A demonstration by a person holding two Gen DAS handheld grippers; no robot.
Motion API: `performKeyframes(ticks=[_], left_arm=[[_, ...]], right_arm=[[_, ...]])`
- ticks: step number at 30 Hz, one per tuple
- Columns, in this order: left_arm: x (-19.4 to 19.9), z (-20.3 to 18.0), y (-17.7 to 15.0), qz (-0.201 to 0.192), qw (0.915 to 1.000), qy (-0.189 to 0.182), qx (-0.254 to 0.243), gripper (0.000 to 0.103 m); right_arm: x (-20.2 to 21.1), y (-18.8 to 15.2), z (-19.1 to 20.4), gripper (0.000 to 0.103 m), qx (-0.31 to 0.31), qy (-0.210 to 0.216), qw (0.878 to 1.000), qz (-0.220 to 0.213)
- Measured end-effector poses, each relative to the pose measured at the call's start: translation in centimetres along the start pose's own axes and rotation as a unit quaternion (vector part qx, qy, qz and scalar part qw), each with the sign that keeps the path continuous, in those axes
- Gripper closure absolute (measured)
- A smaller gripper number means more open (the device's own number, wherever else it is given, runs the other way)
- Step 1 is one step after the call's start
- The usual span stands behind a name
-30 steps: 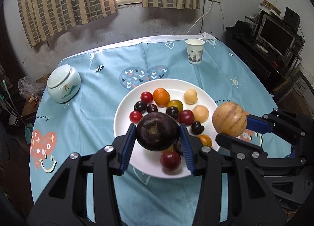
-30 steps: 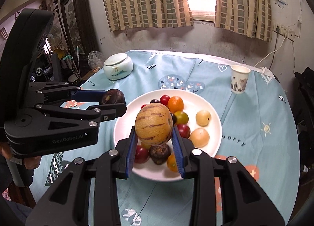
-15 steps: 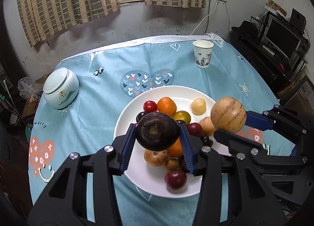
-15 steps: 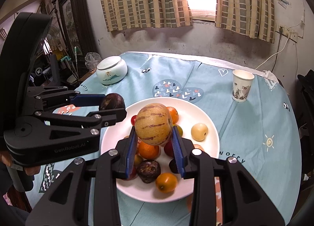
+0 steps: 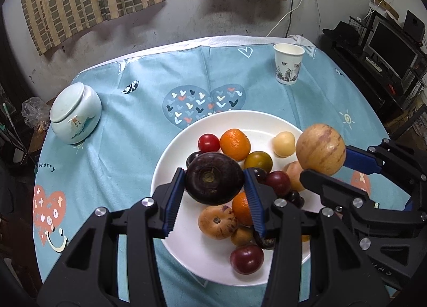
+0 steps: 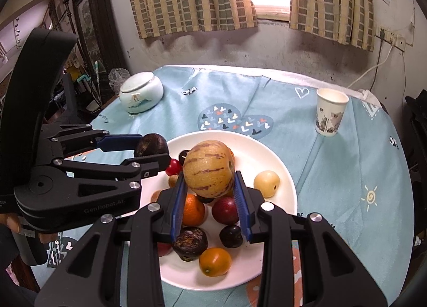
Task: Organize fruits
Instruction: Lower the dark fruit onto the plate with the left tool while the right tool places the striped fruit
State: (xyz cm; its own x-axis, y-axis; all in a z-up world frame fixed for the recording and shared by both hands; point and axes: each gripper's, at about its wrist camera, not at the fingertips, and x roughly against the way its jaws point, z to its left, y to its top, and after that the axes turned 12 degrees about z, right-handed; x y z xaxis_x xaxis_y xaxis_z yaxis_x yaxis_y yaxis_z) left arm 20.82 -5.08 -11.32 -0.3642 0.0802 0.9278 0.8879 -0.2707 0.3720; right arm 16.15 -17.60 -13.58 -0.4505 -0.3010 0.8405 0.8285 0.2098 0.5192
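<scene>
The left gripper [image 5: 214, 192] clamped a dark fruit [image 5: 214, 177] and the right gripper [image 6: 210, 195] a striped melon [image 6: 209, 168], both above the crowded plate [image 5: 186, 248]. A jar [image 5: 74, 113] and cup [image 5: 288, 63] stood apart on the table [image 5: 133, 120].

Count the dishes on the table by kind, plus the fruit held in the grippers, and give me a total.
Plate: 1
Cup: 1
Jar: 1
Held fruit: 2, the purple fruit and the striped fruit
Total: 5
</scene>
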Motion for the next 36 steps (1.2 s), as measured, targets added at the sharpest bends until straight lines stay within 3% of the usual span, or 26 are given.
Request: performKeyframes(ticks=[7, 22, 30, 36], left_arm=[[0.1, 0.0, -0.6, 0.001, 1.0000, -0.005, 0.002, 0.057], [4.7, -0.6, -2.4, -0.033, 0.9995, -0.003, 0.001, 0.057], [3.6, -0.6, -2.3, -0.023, 0.9997, -0.005, 0.001, 0.057], [0.4, -0.4, -1.4, 0.004, 1.0000, -0.004, 0.002, 0.057]], right_arm=[[0.2, -0.4, 0.1, 0.068, 0.000, 0.001, 1.000, 0.002], [3.9, -1.4, 2.3, 0.068, 0.011, -0.011, 1.000, -0.019], [2.1, -2.1, 1.7, 0.068, -0.005, -0.006, 1.000, 0.002], [-0.8, -1.6, 0.4, 0.068, -0.015, -0.009, 1.000, 0.025]])
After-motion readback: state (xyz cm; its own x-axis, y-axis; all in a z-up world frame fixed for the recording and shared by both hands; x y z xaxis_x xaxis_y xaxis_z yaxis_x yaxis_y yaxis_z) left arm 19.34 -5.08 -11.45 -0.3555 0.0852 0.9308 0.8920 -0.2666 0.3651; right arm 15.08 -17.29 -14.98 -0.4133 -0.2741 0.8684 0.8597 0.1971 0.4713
